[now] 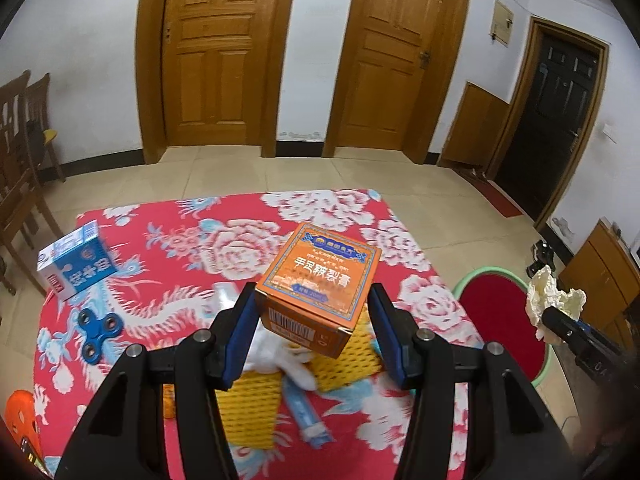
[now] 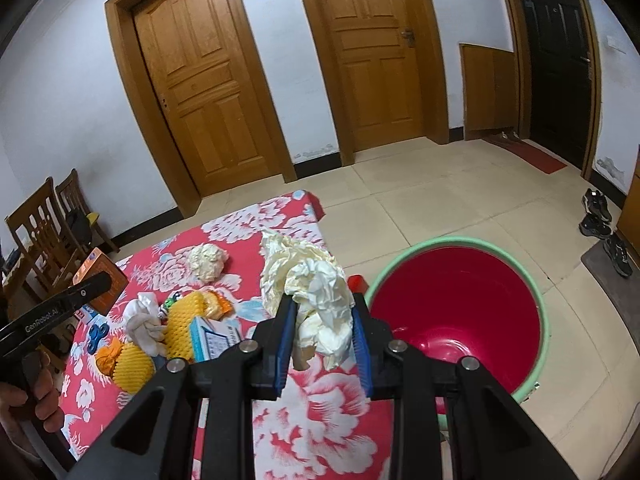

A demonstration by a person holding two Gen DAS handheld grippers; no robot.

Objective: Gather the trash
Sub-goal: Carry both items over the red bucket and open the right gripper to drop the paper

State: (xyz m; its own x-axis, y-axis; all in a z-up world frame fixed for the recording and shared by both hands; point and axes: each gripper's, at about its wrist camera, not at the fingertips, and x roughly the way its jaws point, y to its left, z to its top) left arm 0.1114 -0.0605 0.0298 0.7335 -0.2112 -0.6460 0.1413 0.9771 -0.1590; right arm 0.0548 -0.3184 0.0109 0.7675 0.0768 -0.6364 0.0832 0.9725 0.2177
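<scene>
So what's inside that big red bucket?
Nothing shows inside the bucket: only its bare red wall and part of the bottom. The right gripper, shut on crumpled paper, covers the near part of the bottom, so that bit can't be checked.

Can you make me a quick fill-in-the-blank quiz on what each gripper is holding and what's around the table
1. The left gripper is shut on an ____ box.
2. The right gripper holds a wad of crumpled ____.
3. The bucket beside the table has a green rim and a ____ inside.
4. The blue fidget spinner lies on the floral ____.

Missing words: orange; paper; red; tablecloth
</scene>
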